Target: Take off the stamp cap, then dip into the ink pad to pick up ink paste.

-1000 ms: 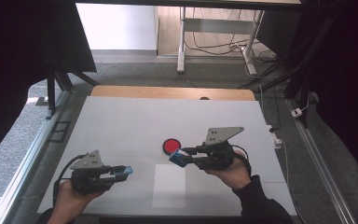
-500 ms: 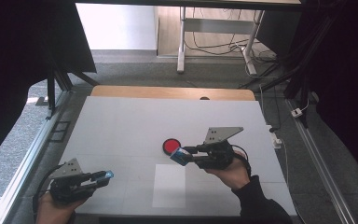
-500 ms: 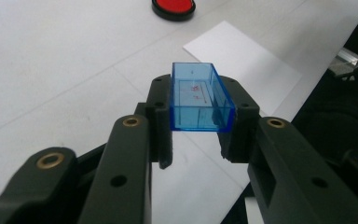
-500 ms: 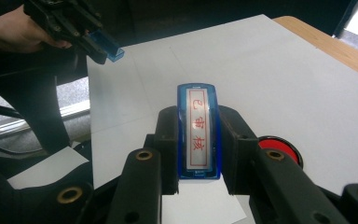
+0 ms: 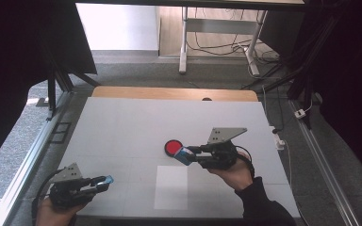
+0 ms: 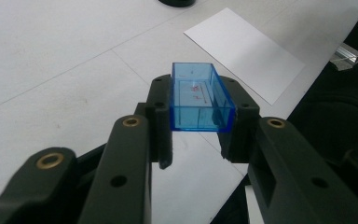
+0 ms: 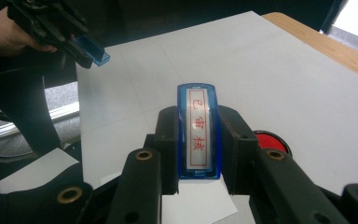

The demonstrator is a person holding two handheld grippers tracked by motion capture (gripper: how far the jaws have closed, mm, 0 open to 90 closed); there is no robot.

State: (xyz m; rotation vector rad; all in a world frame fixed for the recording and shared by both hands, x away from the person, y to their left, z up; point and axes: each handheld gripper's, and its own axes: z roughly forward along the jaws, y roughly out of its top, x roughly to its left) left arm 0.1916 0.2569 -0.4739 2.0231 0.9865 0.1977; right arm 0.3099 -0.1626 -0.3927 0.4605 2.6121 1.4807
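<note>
High view: white table (image 5: 122, 127), person's hands entering from the bottom edge. Left gripper (image 5: 104, 181) low at the near left corner, jaws clamped on a clear blue cap (image 5: 107, 180), held just above the tabletop. Right gripper (image 5: 185, 154) near table centre, jaws closed on a blue stamp (image 5: 183, 155), tip pointing left toward a red ink pad (image 5: 173, 147), which sits on the table just beside it. White paper sheet (image 5: 171, 187) lies flat on the table, near edge, between the two hands.

Left gripper view: blue cap (image 6: 200, 98) is a hollow rectangular shell, open side facing the camera, pinched across its width by both pads; faint red marks inside. Corner of the paper sheet (image 6: 244, 51) beyond it.

Right gripper view: stamp (image 7: 199, 130) held lengthwise between the jaws, face up, showing red characters in a red frame on a white strip. Ink pad (image 7: 272, 140) partly hidden behind the right jaw. Left gripper (image 7: 91, 51) with cap at upper left, well apart.
</note>
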